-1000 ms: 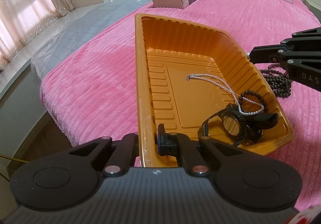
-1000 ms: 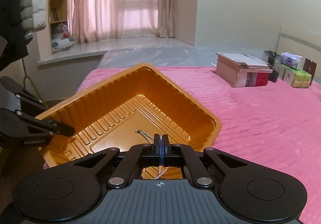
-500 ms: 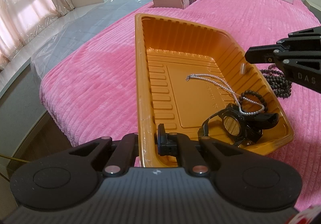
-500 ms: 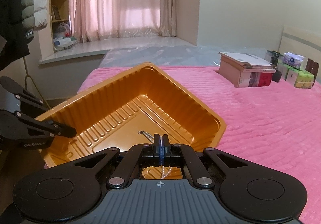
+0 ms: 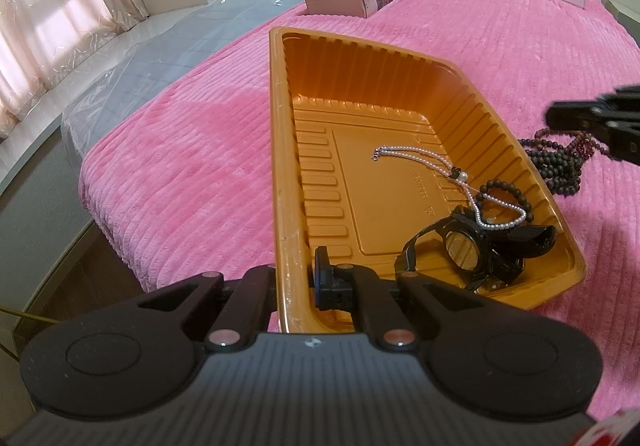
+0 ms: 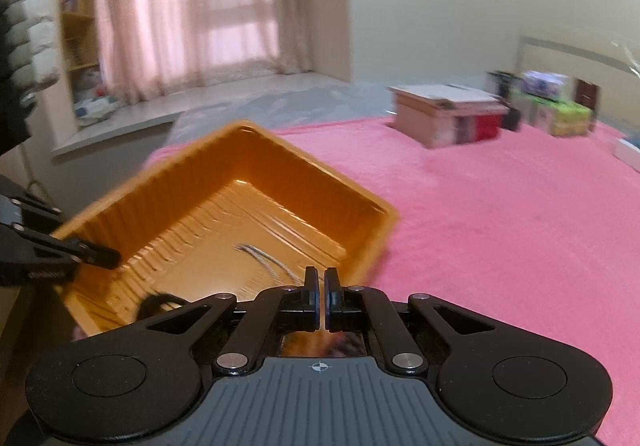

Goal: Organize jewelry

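Orange tray (image 5: pixel 280 150) on the pink bed (image 5: pixel 180 166): left tongs (image 5: pixel 298 282) clenched on its near rim; right tongs (image 6: pixel 321 280) nearly closed, grasping nothing; pearl necklace (image 5: pixel 424 162) lies inside

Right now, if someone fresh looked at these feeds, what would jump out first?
The orange tray on the pink bedspread, its near rim clamped by the left gripper. In its near right corner lie a pearl necklace, a dark bead bracelet and a black watch. More dark beads lie on the bedspread outside the tray's right wall.

Both wrist views (close, angled down) share the tray (image 5: pixel 280 150).
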